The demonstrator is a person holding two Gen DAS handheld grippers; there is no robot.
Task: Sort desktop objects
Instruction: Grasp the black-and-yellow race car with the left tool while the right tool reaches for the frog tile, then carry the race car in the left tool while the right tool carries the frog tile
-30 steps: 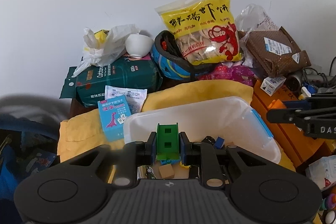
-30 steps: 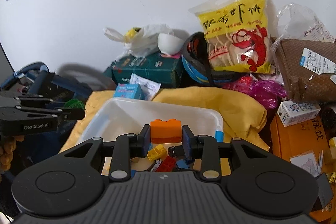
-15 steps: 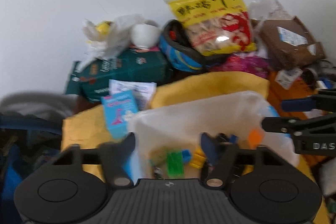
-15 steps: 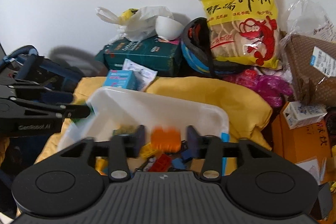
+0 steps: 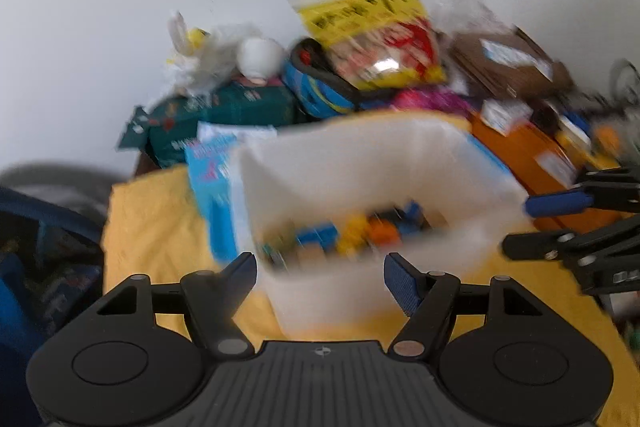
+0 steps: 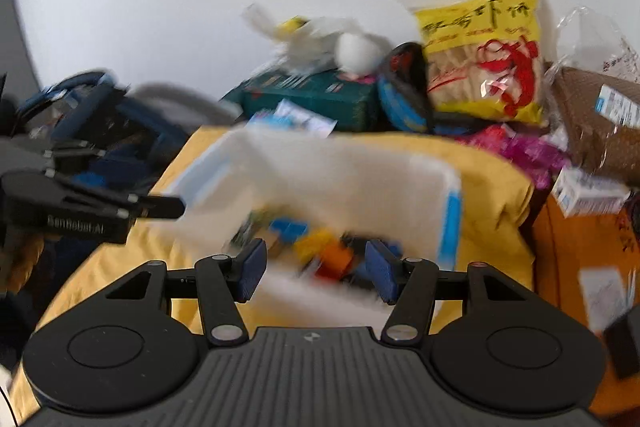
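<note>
Left wrist view was blurred throughout. On the left lay a yellow cloth [image 5: 160,227], then a light blue box [image 5: 208,187] touching the left wall of a white plastic bin [image 5: 360,163]. The bin's long axis ran from lower left to upper right, away from the camera. Toy bricks [image 5: 352,231] lay in a jumbled row on its floor, blue, yellow and orange; their separate shapes and directions could not be made out. The left gripper [image 5: 320,273] stood released just in front of the bin's near wall, jaws wide apart with nothing between them but that wall behind; its jaws had just been opening. At the right edge the right gripper [image 5: 560,223] reached in, cut off by the frame. Behind stood a yellow snack bag [image 5: 372,39], upright and leaning on the white wall.

Right wrist view showed the left gripper [image 6: 160,205] entering from the left, its tip near the bin's [image 6: 340,167] left rim. The bin sat on the yellow cloth [image 6: 492,195], a blue clip on its right wall. The bricks [image 6: 320,247] lay inside, just beyond the right gripper [image 6: 314,271], which was released and empty, its jaws having just been opening. An orange brick [image 6: 336,255] lay in the pile, smeared by blur. To the right rose the snack bag [image 6: 480,55].
</note>
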